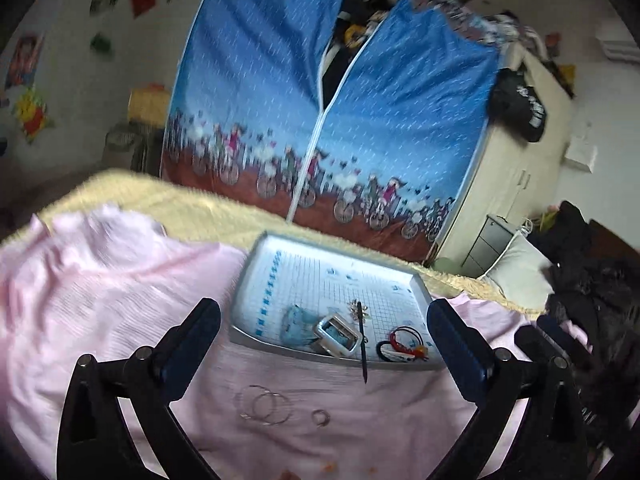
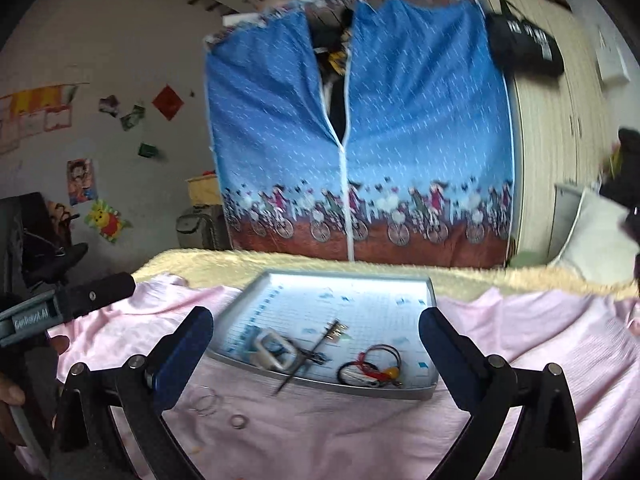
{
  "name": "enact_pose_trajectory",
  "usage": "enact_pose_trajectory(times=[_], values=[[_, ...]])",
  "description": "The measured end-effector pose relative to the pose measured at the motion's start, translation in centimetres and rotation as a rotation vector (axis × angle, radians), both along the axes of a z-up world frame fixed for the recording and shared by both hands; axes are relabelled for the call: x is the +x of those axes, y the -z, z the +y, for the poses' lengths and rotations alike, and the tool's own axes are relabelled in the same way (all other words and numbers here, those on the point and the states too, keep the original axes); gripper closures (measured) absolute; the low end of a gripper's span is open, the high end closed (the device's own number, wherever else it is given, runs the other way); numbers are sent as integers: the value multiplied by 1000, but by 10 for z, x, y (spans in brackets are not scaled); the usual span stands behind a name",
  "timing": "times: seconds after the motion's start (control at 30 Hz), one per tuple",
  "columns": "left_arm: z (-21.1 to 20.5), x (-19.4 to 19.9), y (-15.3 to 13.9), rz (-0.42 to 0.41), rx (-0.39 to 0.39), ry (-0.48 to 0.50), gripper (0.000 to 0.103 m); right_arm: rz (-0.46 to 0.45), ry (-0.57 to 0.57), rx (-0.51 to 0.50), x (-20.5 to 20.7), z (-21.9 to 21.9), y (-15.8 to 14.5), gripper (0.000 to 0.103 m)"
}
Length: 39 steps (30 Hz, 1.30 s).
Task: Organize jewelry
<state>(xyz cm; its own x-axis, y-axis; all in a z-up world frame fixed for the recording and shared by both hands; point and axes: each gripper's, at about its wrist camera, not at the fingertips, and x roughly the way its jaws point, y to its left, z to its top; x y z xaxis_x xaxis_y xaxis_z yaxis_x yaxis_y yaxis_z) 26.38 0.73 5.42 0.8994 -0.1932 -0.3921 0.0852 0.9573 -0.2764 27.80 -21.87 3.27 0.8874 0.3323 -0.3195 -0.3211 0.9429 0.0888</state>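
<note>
Just short of the tray (image 1: pixel 256 276) near rim, on pink cloth (image 1: pixel 100 300), lie hoop earrings (image 1: pixel 266 404) and a ring (image 1: pixel 321 417) (both loose), nearer the left gripper (image 1: pixel 324 344); both grippers gape empty, right gripper (image 2: pixel 316 350) too.

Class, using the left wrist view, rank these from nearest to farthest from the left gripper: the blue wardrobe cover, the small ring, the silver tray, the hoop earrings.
From the left gripper:
1. Small ring and hoop earrings, both on the pink cloth just ahead; too close to call.
2. Silver tray, beyond them on the bed.
3. Blue wardrobe cover, across the room.
</note>
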Motion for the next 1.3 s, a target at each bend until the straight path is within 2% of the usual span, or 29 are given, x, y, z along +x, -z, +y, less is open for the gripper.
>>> enact_pose_trajectory(times=[0.13, 0.23, 0.43, 0.6, 0.77, 0.87, 1.03, 1.3], values=[[-2, -48, -15, -94, 98, -7, 2, -59, 11, 34, -44, 4, -8, 0], [2, -75, -15, -75, 141, -20, 2, -69, 30, 49, -75, 7, 0, 0], [15, -119, 6, -68, 186, -88, 2, 1, -1, 27, -114, 26, 23, 0], [15, -140, 25, -30, 239, -76, 2, 48, -17, -20, -137, 42, 43, 0], [18, -155, 47, 15, 249, -29, 2, 125, -16, -71, -144, 56, 62, 0], [22, -160, 58, 38, 262, -36, 2, 175, 5, -101, -147, 59, 75, 0], [26, -164, 68, 63, 277, -43, 2, 202, 21, -105, -153, 60, 83, 0], [31, -145, 88, 168, 306, -6, 2, 256, 11, -126, -144, 62, 90, 0]])
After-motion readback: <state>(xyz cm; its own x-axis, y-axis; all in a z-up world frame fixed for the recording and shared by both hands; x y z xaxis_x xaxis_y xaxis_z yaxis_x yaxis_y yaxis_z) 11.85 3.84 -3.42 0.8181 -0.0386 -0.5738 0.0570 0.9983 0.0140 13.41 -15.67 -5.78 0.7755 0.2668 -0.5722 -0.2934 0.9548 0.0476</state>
